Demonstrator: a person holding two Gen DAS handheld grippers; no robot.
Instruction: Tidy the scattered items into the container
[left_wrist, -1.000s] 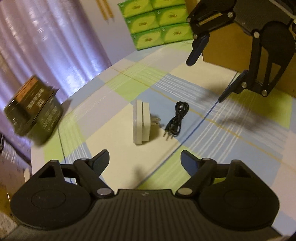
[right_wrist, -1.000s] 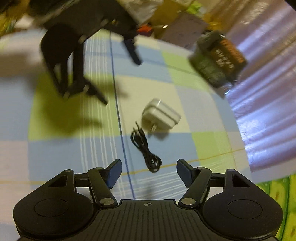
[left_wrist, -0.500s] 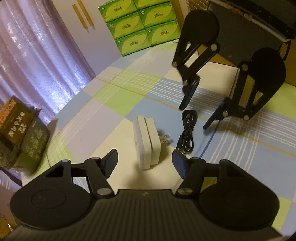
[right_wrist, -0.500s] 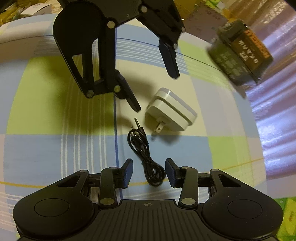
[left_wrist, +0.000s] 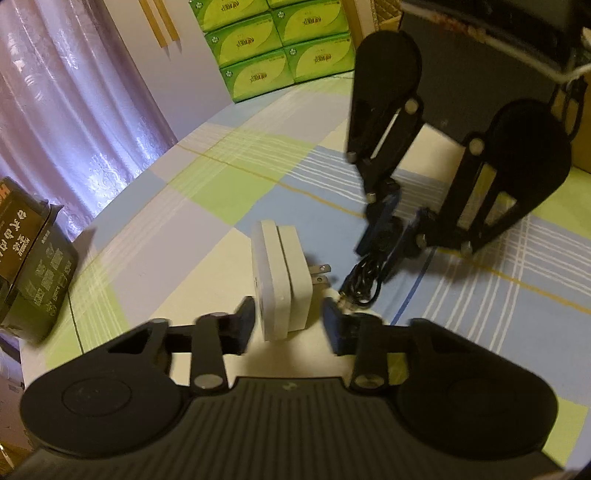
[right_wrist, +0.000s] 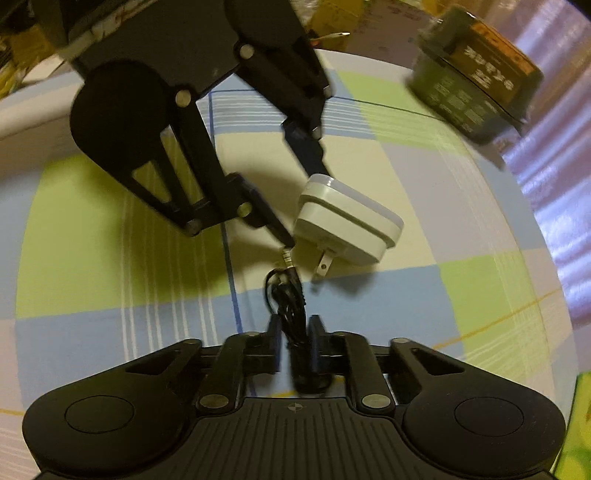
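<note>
A white plug-in charger (left_wrist: 282, 277) lies on the checked tablecloth, prongs toward a coiled black audio cable (left_wrist: 364, 280). My left gripper (left_wrist: 290, 326) is open and narrowed, one finger on each side of the charger with small gaps. In the right wrist view the charger (right_wrist: 351, 225) lies between the left gripper's (right_wrist: 304, 206) fingers. My right gripper (right_wrist: 295, 347) is shut on the black cable (right_wrist: 288, 295), whose plug ends stick out toward the charger. From the left wrist view the right gripper (left_wrist: 395, 236) pinches the coil's far end. A dark printed box (left_wrist: 29, 258) stands at the table's left edge.
Green tissue boxes (left_wrist: 277, 44) are stacked beyond the far edge. A brown cardboard box (left_wrist: 581, 155) stands at the right, behind the right gripper. Purple curtains (left_wrist: 74, 110) hang past the left edge. The dark box (right_wrist: 476, 85) sits upper right in the right wrist view.
Both grippers came down onto the items. The left fingers narrowed around the charger. The right fingers went from open to shut on the black cable.
</note>
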